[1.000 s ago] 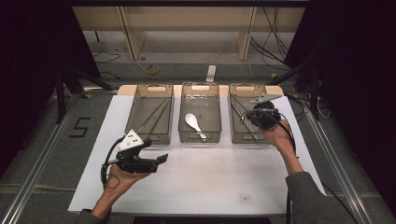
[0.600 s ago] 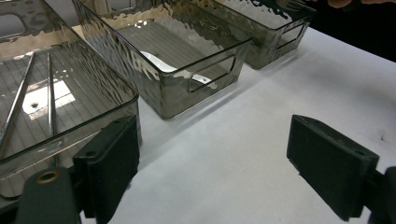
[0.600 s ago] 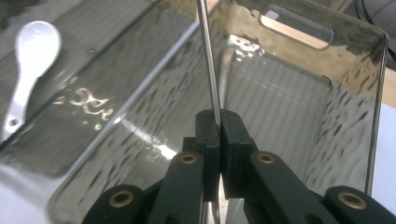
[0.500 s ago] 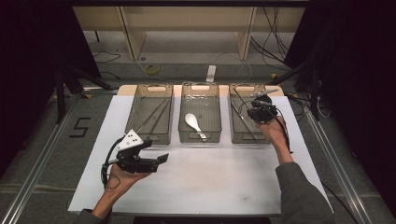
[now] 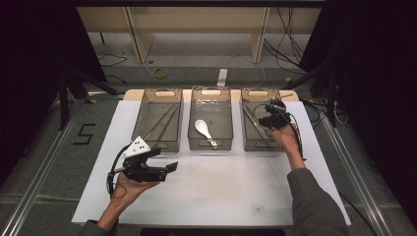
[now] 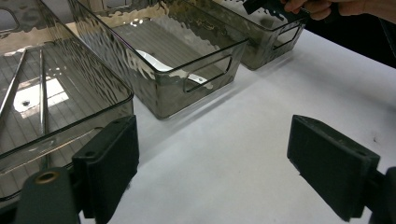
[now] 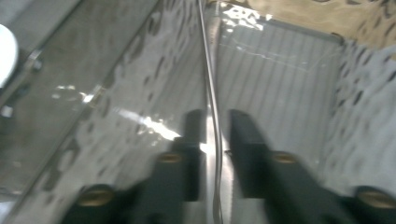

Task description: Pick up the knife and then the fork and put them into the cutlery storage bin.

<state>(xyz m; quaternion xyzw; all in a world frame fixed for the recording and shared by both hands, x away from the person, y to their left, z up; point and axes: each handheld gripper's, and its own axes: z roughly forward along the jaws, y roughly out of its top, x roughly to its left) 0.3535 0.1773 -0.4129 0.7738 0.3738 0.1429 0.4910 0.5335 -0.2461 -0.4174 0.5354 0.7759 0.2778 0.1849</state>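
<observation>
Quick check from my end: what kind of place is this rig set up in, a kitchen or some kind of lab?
Most likely a lab or recording bench, not a kitchen. Three clear bins sit in a row on a white sheet, a metal frame rail edges the bench, cables trail over the floor behind, and a "5" is marked beside the sheet.

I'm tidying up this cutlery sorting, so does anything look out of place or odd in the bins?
Nothing is spilled or broken. The one thing askew is the thin metal rod in the right bin: it leans against the wall instead of lying flat, between the jaws of the right tongs, which have just been opening. The white spoon lies flat in the middle bin.
</observation>
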